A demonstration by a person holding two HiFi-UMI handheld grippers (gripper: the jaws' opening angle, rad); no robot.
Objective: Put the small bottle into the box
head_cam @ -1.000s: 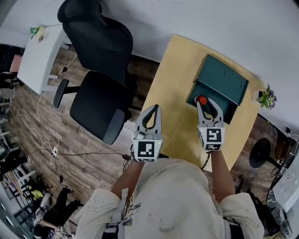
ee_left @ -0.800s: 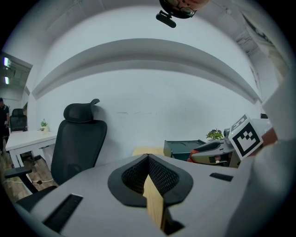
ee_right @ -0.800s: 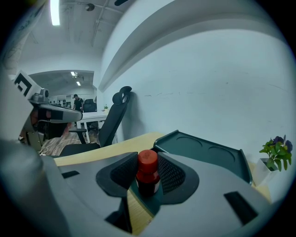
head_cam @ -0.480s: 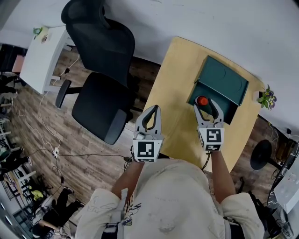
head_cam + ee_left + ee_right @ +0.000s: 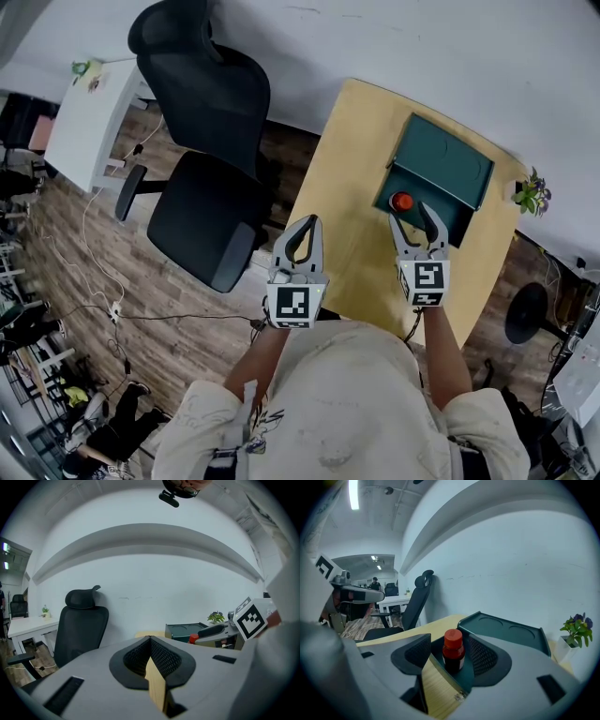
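On the right claw we find the jaws apart, having just been opening; the small bottle stands upright between them, untouched, apparently inside the box.

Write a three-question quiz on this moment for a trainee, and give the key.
1. Where does the small bottle stand?
A. On the wooden tabletop beside the box.
B. Inside the green box.
C. On the office chair.
2. True or false: the right gripper is clamped on the bottle.
3. Fill in: the left gripper has its jaws ____, with nothing between them.
Key: 1 B. 2 False: its jaws have just been opening and stand apart, with the bottle upright between them and clear of both pads. 3 shut.
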